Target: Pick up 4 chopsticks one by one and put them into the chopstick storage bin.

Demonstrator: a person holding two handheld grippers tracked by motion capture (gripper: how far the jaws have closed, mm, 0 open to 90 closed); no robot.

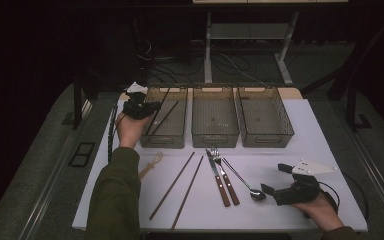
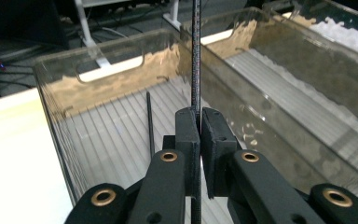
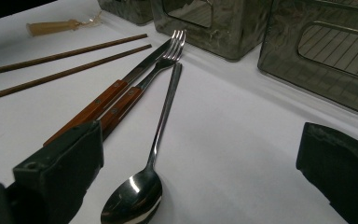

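My left gripper hangs over the left clear bin, shut on a thin dark chopstick that stands up between its pads. A second dark chopstick lies inside that bin. At the table's front right, my right gripper rests open beside the bowl of a steel spoon, with nothing between its jaws.
Left of the spoon lie a wooden-handled fork and knife, then two brown chopsticks and a small pale spoon. The middle bin and right bin stand at the back.
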